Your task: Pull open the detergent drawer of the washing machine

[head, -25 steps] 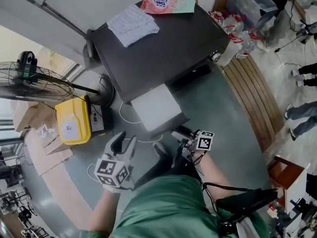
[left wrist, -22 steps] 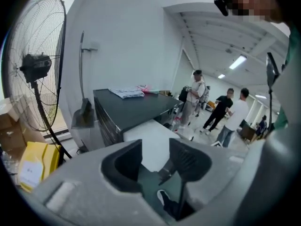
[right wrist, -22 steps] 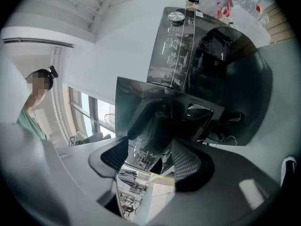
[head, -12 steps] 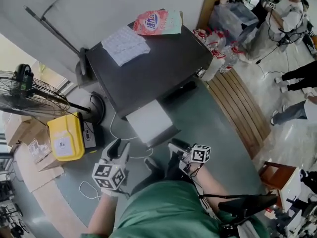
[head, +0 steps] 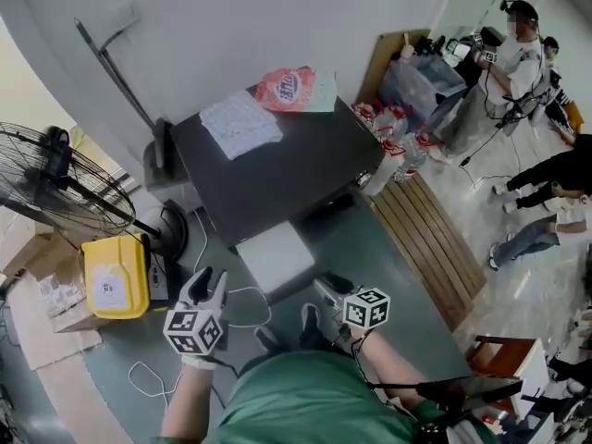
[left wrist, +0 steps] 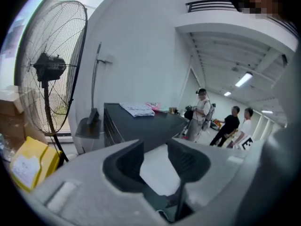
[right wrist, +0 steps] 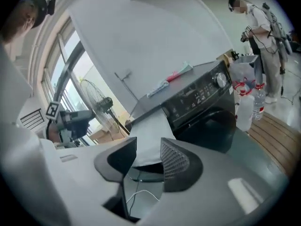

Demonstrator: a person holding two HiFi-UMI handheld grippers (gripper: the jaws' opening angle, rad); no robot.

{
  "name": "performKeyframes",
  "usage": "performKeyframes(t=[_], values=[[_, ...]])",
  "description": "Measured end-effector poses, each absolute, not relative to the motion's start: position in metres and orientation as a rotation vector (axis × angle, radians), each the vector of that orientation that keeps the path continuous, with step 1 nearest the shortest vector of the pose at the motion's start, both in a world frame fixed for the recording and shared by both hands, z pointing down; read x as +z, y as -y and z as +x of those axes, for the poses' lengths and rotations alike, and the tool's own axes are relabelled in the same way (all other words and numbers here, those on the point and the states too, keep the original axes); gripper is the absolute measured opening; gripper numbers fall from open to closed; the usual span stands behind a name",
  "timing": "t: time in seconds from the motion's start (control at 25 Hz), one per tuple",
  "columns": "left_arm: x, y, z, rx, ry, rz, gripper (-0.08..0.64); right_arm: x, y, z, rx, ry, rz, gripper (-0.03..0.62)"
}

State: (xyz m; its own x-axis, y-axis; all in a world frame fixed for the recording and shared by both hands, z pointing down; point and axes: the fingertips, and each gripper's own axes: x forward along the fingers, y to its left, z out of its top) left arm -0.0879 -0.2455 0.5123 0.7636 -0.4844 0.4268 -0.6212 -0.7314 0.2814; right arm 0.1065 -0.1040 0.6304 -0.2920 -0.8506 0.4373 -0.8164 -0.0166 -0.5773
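The dark washing machine (head: 277, 169) stands against the wall with its white detergent drawer (head: 275, 257) pulled out toward me. My left gripper (head: 205, 289) hovers left of the drawer, apart from it. Its jaws have just been closing a little, and in the left gripper view the left gripper (left wrist: 154, 147) is open with only the drawer (left wrist: 155, 173) beyond the gap. My right gripper (head: 326, 294) hangs just short of the drawer's front corner. Its jaws have just been closing too. In its own view the right gripper (right wrist: 148, 145) keeps a narrow gap with nothing in it, the drawer (right wrist: 148, 126) lying beyond.
A detergent bag (head: 287, 89) and a white cloth (head: 240, 123) lie on the machine's top. A standing fan (head: 55, 188) and a yellow box (head: 113, 276) are at the left, a white cable (head: 245, 299) on the floor. Bottles (head: 398, 160), a wooden platform (head: 430, 239) and people (head: 518, 54) are at the right.
Both grippers have risen and drawn back from the drawer, and the machine looks farther off. The right gripper has rolled and its jaws have narrowed. The drawer stays pulled out.
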Motion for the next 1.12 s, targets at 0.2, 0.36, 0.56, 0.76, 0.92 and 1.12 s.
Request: performKeyframes(t=[0.2, 0.36, 0.56, 0.76, 0.92, 1.12], values=[[0.500, 0.254, -0.101, 0.418, 0.893, 2.538, 0.150, 0.555, 0.132, 0.123, -0.956, -2.240, -1.954, 0.158], [0.479, 0.265, -0.098, 0.366, 0.939, 2.566, 0.147, 0.482, 0.159, 0.144, -0.667, -2.291, -2.055, 0.158], [0.445, 0.274, -0.094, 0.311, 0.983, 2.623, 0.143, 0.406, 0.179, 0.146, -0.377, -2.348, -2.091, 0.158], [0.401, 0.289, -0.090, 0.266, 1.062, 2.704, 0.143, 0.347, 0.195, 0.141, -0.159, -2.387, -2.077, 0.158], [0.362, 0.299, -0.093, 0.224, 1.156, 2.793, 0.143, 0.315, 0.199, 0.131, 0.061, -2.395, -2.111, 0.158], [0.334, 0.297, -0.107, 0.209, 1.249, 2.867, 0.143, 0.303, 0.200, 0.114, 0.185, -2.416, -2.125, 0.158]])
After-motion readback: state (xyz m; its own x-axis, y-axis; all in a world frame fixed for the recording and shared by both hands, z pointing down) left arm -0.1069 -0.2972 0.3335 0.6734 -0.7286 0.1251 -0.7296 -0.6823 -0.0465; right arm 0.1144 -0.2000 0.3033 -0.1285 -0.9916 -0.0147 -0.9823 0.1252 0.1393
